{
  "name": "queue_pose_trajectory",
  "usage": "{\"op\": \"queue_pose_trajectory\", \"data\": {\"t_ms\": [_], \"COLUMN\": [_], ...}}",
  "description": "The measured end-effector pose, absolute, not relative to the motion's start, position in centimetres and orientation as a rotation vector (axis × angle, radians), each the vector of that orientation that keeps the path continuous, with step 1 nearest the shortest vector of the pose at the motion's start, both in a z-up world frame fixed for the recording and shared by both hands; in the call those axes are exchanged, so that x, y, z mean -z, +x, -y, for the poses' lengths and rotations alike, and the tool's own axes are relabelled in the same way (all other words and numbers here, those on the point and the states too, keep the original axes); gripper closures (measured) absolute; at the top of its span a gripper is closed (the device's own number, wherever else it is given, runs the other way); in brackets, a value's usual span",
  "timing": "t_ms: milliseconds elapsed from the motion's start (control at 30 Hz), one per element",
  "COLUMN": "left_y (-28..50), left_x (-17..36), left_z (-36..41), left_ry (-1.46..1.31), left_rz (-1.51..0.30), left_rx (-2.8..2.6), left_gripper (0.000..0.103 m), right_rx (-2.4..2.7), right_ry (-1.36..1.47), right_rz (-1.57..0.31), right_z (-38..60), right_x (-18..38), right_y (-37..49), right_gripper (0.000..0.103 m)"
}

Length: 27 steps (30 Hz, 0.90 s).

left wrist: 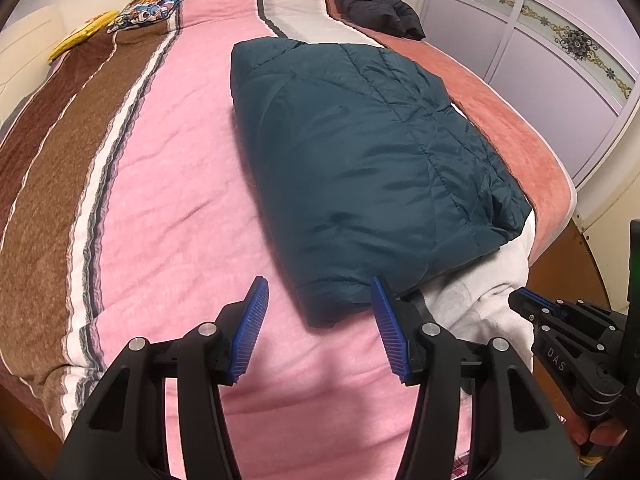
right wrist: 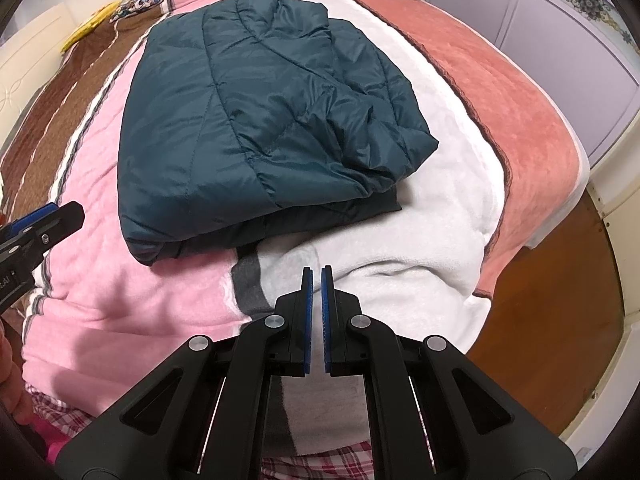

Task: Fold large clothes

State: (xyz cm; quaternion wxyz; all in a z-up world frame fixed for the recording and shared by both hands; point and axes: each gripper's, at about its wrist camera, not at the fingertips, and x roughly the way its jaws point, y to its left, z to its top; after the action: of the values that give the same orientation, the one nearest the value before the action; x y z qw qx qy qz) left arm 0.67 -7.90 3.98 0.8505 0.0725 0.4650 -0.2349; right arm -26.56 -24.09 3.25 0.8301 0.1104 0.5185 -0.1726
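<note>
From my left wrist camera, the teal jacket (left wrist: 360, 160) lies folded on the striped blanket (left wrist: 180, 200), mostly on the pink band with its right side over the white one. Its far edge is rounded off by the lens, and I cannot make out how the layers underneath are tucked. A dark garment (left wrist: 376, 4) sits near the top of the bed, too bunched for me to say what it is. A patterned pillow (left wrist: 156, 4) is partly cut off at the upper left. The left gripper (left wrist: 318, 292) stands released, its blue pads (left wrist: 250, 336) spread wide and holding nothing; the right pad's tip overlaps the jacket's near hem in the picture, but I cannot tell whether it touches. At the right edge the other tool pokes in, with a bit of a hand (left wrist: 596, 436) below it, mostly cropped.

From my right wrist camera, the jacket (right wrist: 256, 120) shows a darker lower layer sticking out along its near edge. The right gripper (right wrist: 317, 276) is clenched, pads nearly meeting with only a thin slit and nothing between them, hovering over the white band just in front of the jacket. The left gripper's tip (right wrist: 52, 220) enters at the left edge, mostly out of frame. Plaid cloth (right wrist: 340, 460) at the bottom is half hidden by the tool.
</note>
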Motion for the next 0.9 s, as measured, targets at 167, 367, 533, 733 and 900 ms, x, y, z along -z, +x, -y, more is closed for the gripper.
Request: {"op": "queue_pose_trajectory", "data": {"t_ms": [167,367,533,733,900], "left_y": [0.65,0.59,0.61,0.56,0.64], "left_x": [-3.96,-3.96,-3.94,-3.86,-3.79], "left_z": [7.91,7.91,7.91,7.89,7.93], "left_ry": [0.151,0.150,0.149,0.148,0.149], "left_rz": [-0.979,-0.980,-0.982,-0.990,-0.992], "left_rx": [0.492,0.489,0.487,0.478,0.473], "left_gripper": [0.050,0.050,0.050,0.050,0.050], "right_rx": [0.365,0.365,0.365,0.366,0.365], "right_ry": [0.234,0.236,0.236,0.237,0.236], "right_rz": [-1.100,-1.100,-1.101,-1.102,-1.104], "right_z": [24.23,24.16,24.14,24.08,24.03], "right_x": [-3.20,-3.18,-3.18,-3.17,-3.08], "right_y": [-26.54,-26.62,-26.63,-26.65,-26.71], "right_gripper": [0.099,0.098,0.098,0.098,0.099]}}
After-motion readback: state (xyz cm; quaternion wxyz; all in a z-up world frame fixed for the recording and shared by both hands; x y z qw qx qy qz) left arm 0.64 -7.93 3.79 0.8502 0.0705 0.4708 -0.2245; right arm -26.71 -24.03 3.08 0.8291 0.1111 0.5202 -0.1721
